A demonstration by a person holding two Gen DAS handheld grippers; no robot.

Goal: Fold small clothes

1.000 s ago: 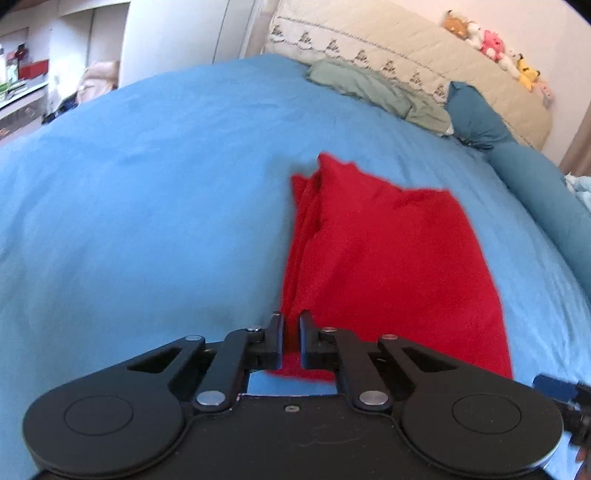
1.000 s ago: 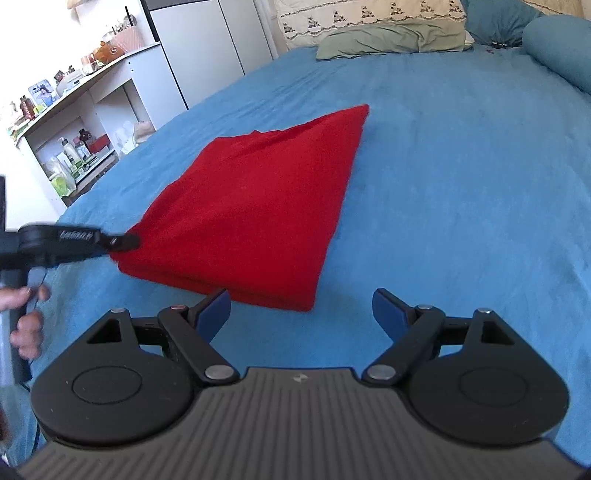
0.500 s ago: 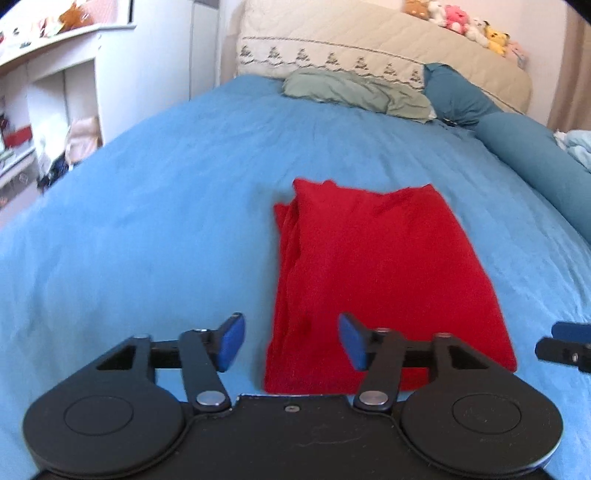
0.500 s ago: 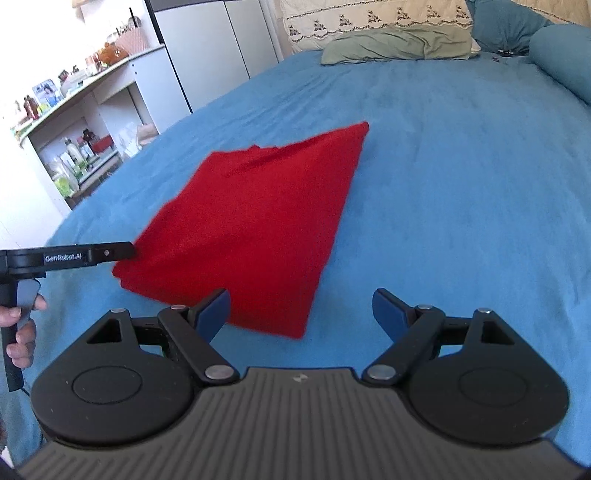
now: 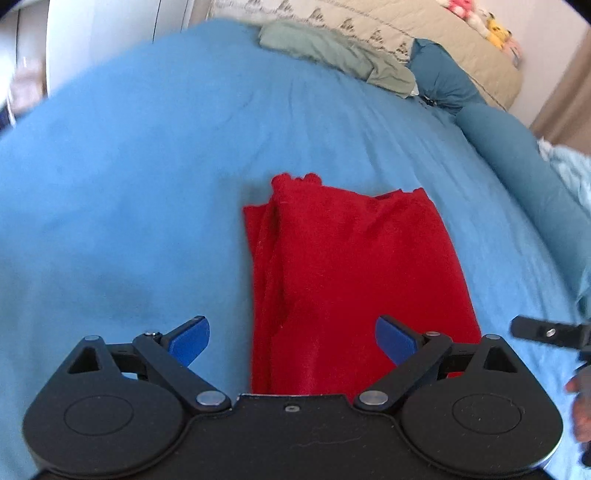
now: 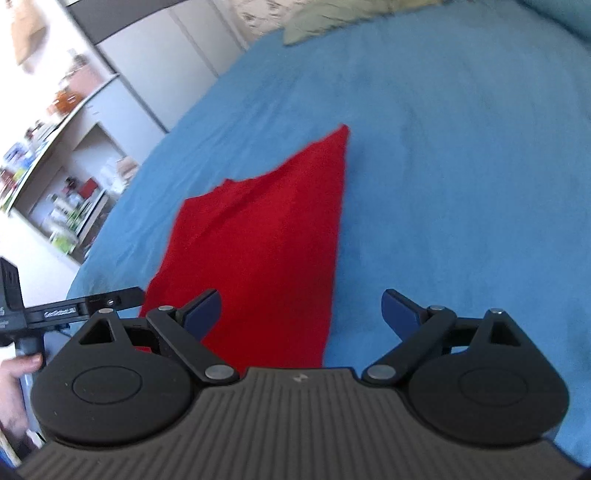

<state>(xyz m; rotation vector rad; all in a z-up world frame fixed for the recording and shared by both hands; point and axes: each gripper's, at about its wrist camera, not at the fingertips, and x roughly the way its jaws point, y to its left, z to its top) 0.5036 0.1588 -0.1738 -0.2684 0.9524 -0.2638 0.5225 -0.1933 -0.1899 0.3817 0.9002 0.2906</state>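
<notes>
Blue bedding (image 5: 129, 177) is stretching out under both of my tools, and one red garment (image 5: 354, 273) is lying folded flat on it, layered edges stacked along its left side. I am holding my left gripper (image 5: 291, 341) over the garment's near end with the blue pads (image 5: 190, 338) spread wide and gripping nothing. I am keeping my right gripper (image 6: 301, 314) by the garment's near right corner, its fingers also spread apart and empty; the left pad is sitting over red cloth, the right one over bare bedding.

At the head of the bed one green pillow (image 5: 340, 55) is lying against a beige quilted headboard (image 5: 443, 40), with a dark teal bolster (image 5: 498, 147) running down the right side and a few plush toys (image 5: 491, 26) sitting on top. Beside the bed, open white shelves (image 6: 66, 199) are holding bottles and small clutter, too blurred to count. Nothing is lying between my tools and the garment.
</notes>
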